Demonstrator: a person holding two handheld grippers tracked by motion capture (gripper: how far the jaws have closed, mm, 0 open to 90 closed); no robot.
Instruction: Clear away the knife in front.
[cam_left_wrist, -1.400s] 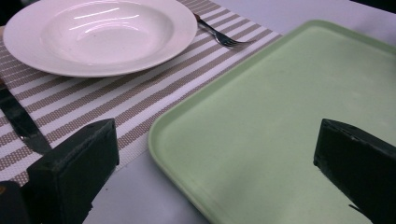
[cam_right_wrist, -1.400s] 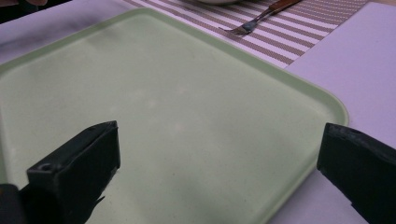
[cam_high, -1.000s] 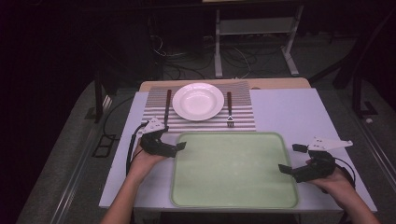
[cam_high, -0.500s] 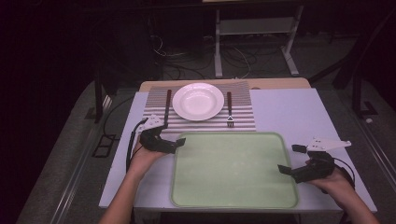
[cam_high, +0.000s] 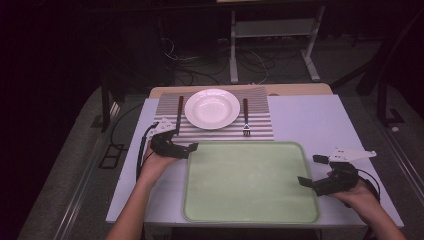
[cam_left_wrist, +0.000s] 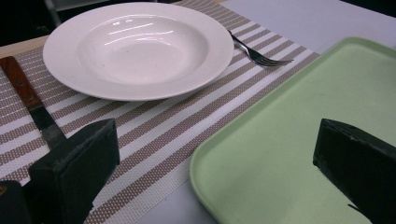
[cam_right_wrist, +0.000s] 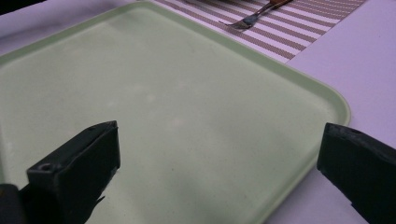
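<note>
Green tray (cam_high: 250, 185) lies flat on the near half of the bench (cam_high: 310, 120), its near rim close to the bench's front edge. No brand, label or writing readable on anything. Right hand-held gripper (cam_high: 311, 172) sits at the tray's right rim, jaws spread wide and released, one jaw over the tray, the other outside over the bare bench; whether it touches the rim cannot be told. Left hand-held gripper (cam_high: 192, 146) is at the tray's far-left corner, jaws also spread wide, grasping nothing, straddling the corner rim with one jaw over the striped placemat (cam_high: 260, 127). Tray surface bare, plain, faintly smudged. Open bench strip to the right of the tray and at far right beside the placemat; narrower strip on the left. Beyond the tray, just apart from its far rim, the placemat carries a white deep plate (cam_high: 212, 108), a wooden-handled knife (cam_high: 180, 112) to its left, a fork (cam_high: 246, 120) to its right, tines toward the tray. Room behind is dark; cables and a metal stand frame (cam_high: 270, 45) on the floor.
</note>
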